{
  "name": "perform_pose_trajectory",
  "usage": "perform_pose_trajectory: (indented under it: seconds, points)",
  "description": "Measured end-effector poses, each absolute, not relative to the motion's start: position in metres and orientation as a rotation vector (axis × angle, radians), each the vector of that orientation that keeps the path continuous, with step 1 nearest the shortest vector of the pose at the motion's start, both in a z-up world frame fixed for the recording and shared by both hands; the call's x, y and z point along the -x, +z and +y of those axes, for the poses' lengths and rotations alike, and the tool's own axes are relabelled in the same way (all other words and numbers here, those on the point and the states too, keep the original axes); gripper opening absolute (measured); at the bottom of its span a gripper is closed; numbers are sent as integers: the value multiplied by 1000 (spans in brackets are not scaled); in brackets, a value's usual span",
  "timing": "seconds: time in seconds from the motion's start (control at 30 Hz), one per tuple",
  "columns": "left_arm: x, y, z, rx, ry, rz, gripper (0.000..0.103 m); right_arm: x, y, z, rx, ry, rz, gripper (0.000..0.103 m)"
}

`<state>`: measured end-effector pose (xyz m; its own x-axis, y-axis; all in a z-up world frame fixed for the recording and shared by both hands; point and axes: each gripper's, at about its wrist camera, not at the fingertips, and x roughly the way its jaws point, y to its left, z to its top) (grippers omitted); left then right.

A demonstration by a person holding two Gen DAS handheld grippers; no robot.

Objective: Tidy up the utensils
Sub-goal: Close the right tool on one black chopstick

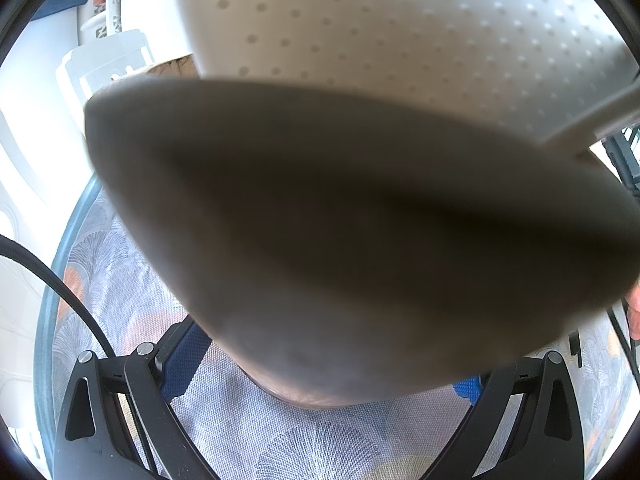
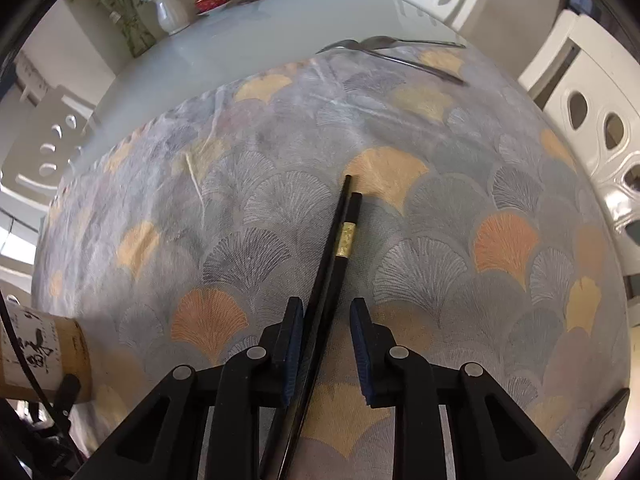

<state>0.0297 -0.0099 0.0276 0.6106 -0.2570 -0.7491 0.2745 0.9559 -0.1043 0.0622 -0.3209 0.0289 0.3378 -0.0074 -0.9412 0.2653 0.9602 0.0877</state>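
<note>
Daylit fisheye views, one sharp, one mostly blocked.

Left view: a dark, out-of-focus holder (image 1: 360, 240) fills the centre in its own shadow, with blown-out white at the left edge. Right view: even soft light, crisp cloth (image 2: 280, 208), pale glare on the bare bench (image 2: 288, 36), chairs bent at the black rim.

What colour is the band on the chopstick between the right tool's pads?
Gold, on a black chopstick; clearest in the right wrist view.
</note>
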Motion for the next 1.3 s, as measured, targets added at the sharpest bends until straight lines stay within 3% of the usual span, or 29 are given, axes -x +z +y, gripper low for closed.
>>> perform_pose_trajectory:
  seconds: [0.4, 0.73, 1.13, 1.3]
  points:
    - [-30, 27, -11, -21, -307, 861, 100, -46, 27, -342, -463, -119, 1218, 22]
    - [-30, 28, -11, -20, -307, 861, 100, -56, 31, -331, -285, -194, 1209, 21]
    - [-30, 28, -11, -20, -308, 861, 100, -63, 29, -337, -266, -224, 1263, 21]
    - [-30, 27, -11, -20, -308, 861, 100, -63, 26, -313, -83, -251, 1315, 21]
